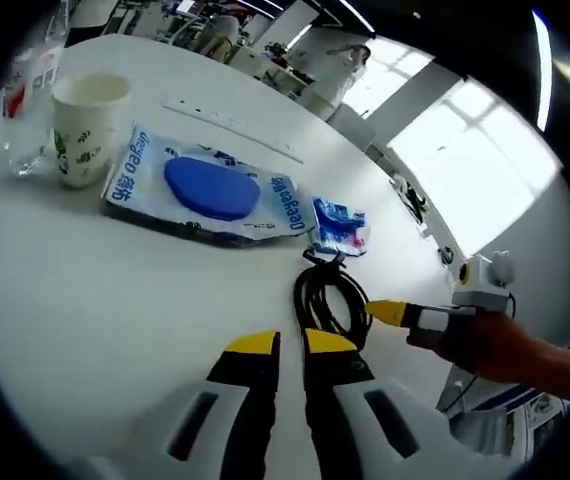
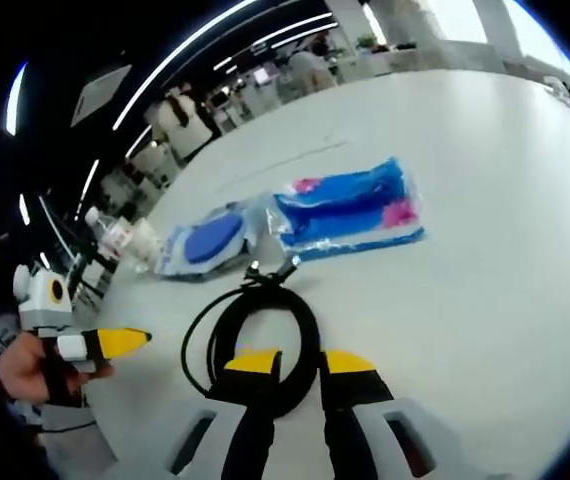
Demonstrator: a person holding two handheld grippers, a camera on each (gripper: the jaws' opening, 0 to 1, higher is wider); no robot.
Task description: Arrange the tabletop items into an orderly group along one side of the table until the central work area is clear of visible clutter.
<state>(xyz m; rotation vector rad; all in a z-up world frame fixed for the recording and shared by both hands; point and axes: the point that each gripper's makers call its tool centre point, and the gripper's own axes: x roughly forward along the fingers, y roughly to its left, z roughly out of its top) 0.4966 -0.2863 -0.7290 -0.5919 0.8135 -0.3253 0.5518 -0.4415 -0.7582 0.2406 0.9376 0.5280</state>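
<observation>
A coiled black cable lies on the white table, just ahead of my left gripper, whose jaws are shut with nothing between them. My right gripper comes in from the right, held by a hand, and its yellow tip touches the coil. In the right gripper view the cable loops up from my right gripper, whose jaws are shut on the coil's near edge. My left gripper is at the left, held by a hand.
Beyond the cable lie a flat pack with a blue oval and a blue-and-pink packet. A paper cup and a plastic bottle stand at the far left. A power strip lies further back.
</observation>
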